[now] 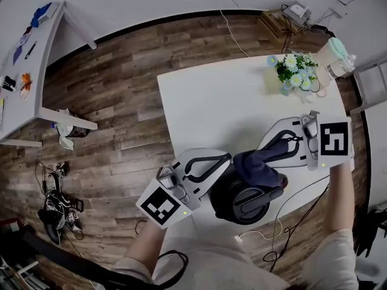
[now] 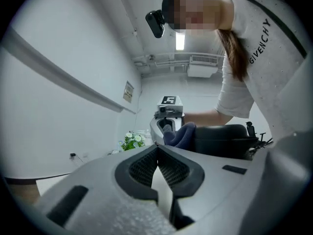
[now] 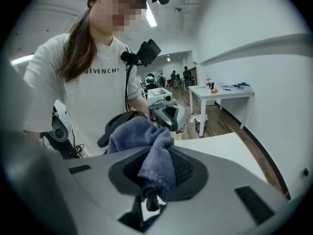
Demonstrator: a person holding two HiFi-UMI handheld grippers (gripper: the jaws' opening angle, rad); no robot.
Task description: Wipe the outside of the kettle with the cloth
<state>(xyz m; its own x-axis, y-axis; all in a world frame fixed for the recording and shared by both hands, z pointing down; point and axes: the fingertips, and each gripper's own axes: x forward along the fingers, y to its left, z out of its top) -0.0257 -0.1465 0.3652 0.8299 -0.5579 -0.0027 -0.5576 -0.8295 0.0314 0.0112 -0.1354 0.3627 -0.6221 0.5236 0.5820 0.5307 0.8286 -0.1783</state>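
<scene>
At the near edge of the bench (image 1: pixel 199 101), the right tool (image 1: pixel 266 148) grips a blue cloth (image 1: pixel 257 167) laid on top of the dark kettle (image 1: pixel 245 201); the left tool (image 1: pixel 225 159), clenched on nothing, lies just left of it. Unheld so close to the edge, the kettle could slide or tip off under a firm wipe. The cloth hides its lid, and whether the left tool touches it is unclear.

- Even, bright indoor light; a ceiling strip lamp (image 2: pixel 180 41) glows overhead.
- The white table (image 1: pixel 217 107) carries only soft shadows.
- Fisheye bending and black corners frame every view.
- The nearest foreground is soft.
</scene>
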